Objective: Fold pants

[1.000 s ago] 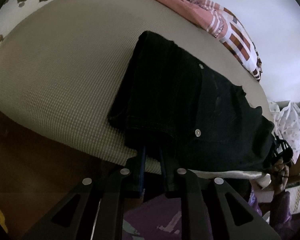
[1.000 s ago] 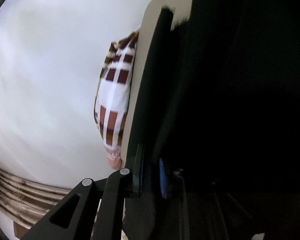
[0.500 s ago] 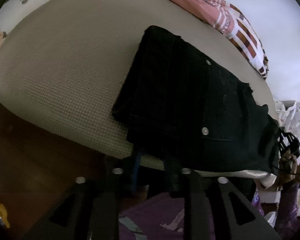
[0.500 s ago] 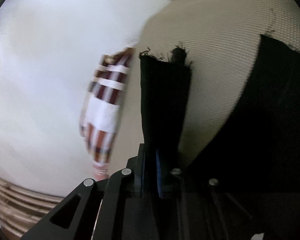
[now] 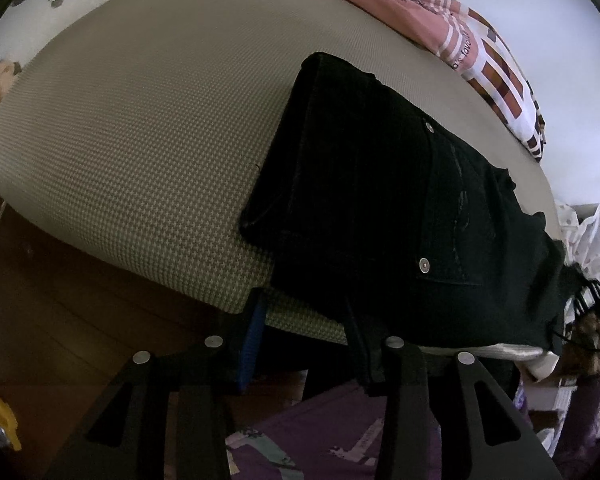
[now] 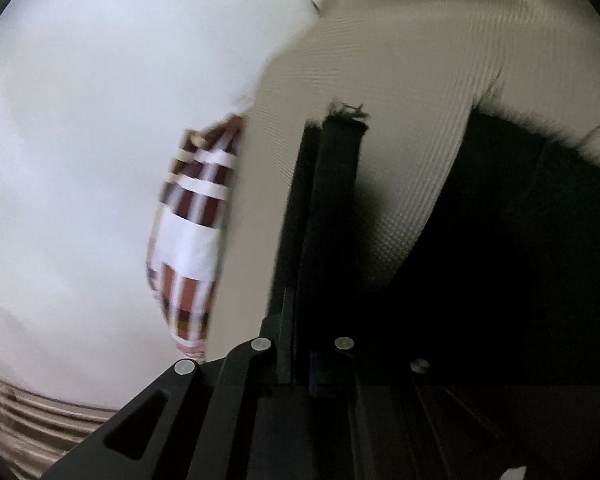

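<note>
Pants (image 5: 388, 216) lay on the bed (image 5: 140, 140), already doubled into a compact bundle; at least one fold appeared outstanding. Left gripper (image 5: 308, 344) was opening at the near edge, nothing pinched. Right gripper (image 6: 300, 352) stayed clamped on a hem strip (image 6: 332, 200).

Left gripper (image 5: 304, 320) opening, right gripper (image 6: 300, 344) clamped.
</note>
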Demonstrator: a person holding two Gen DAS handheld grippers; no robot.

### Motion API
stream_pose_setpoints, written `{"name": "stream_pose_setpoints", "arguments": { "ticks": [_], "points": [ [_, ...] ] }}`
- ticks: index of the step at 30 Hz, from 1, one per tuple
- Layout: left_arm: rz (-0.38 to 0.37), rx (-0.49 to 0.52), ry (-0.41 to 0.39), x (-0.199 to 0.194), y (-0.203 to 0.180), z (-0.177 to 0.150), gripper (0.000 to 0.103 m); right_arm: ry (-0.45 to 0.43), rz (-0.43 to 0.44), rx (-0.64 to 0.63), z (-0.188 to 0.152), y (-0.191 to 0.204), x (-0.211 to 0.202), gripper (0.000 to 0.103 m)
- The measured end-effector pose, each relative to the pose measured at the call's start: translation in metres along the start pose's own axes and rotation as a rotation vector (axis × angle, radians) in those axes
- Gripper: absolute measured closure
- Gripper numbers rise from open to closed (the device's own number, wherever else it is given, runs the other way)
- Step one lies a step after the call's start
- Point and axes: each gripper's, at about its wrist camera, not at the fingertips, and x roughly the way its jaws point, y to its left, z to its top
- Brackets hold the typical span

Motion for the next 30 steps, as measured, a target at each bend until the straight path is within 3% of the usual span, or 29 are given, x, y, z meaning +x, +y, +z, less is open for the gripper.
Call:
{"name": "stream_pose_setpoints", "arguments": {
  "ticks": [3,7,10,12,23,26,27,30],
  "points": [
    [-0.003,-0.002,-0.002,0.0,0.001,0.0,0.061,-0.04,-0.004,-0.022,-0.01,-0.002,-0.044,0.098],
    [0.002,0.004,-0.003,0.001,0.0,0.0,0.061,-0.044,-0.048,0.036,-0.034,-0.04,-0.086,0.098],
    [0.008,0.009,0.0,0.001,-0.001,0.001,0.061,-0.029,-0.082,0.115,-0.048,-0.082,-0.093,0.098],
    [0.014,0.013,0.002,0.002,-0.003,0.001,0.061,-0.032,-0.032,0.197,-0.055,-0.107,-0.092,0.102],
    [0.025,0.01,-0.013,0.004,-0.004,-0.001,0.055,-0.07,0.007,0.149,-0.054,-0.089,-0.107,0.101],
    [0.031,0.029,-0.012,0.004,-0.006,-0.002,0.054,-0.072,-0.011,0.204,-0.054,-0.11,-0.102,0.101],
    [0.032,0.037,-0.013,0.003,-0.006,-0.002,0.054,-0.069,0.02,0.239,-0.055,-0.118,-0.102,0.101],
    [0.038,0.063,-0.021,0.002,-0.008,-0.002,0.053,-0.064,0.03,0.218,-0.053,-0.116,-0.104,0.097]
  ]
}}
